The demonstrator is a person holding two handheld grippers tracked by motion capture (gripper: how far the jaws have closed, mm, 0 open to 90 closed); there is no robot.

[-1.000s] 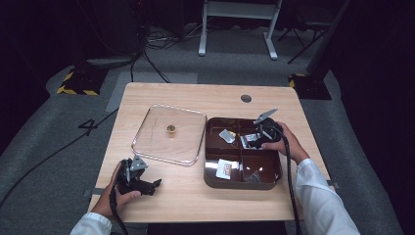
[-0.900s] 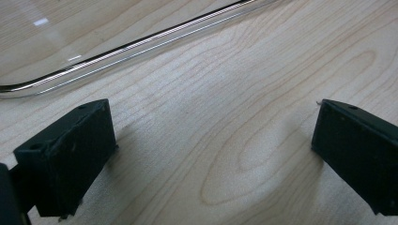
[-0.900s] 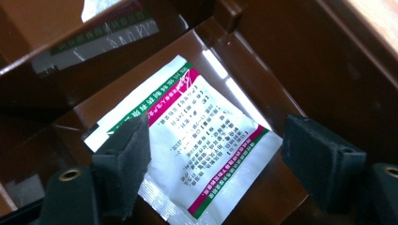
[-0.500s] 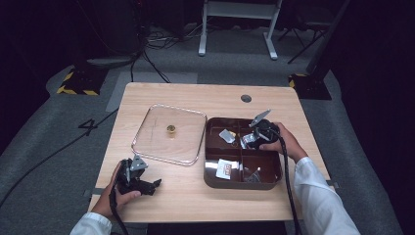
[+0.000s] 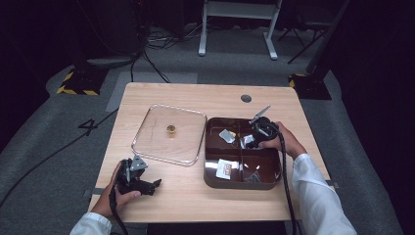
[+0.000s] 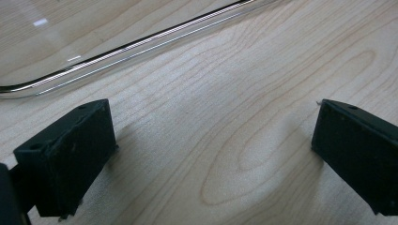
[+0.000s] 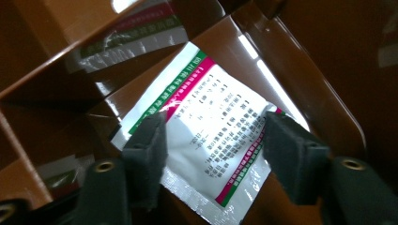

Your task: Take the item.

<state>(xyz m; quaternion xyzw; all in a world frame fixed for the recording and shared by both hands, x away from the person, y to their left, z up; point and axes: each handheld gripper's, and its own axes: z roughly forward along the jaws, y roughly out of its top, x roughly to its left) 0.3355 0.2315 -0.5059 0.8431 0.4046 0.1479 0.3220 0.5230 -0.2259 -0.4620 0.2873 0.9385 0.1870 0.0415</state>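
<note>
A sachet is being grasped inside a brown compartment tray (image 5: 211,172).

The left gripper (image 5: 142,182) is rested on the table (image 5: 293,105), jaws apart; the right gripper's (image 7: 213,140) jaws, just closing, straddle the sachet (image 7: 211,136), pads not yet pressed.

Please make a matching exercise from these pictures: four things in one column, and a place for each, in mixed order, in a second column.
Things:
1. sachet
2. clear lid
3. left hand-held gripper
4. brown tray

Places:
A. on the bare wood near the table's front edge
B. right half of the table
C. between the right hand-held gripper's jaws
D. flat on the table, left of the tray

Pairs: 1-C, 2-D, 3-A, 4-B
</note>
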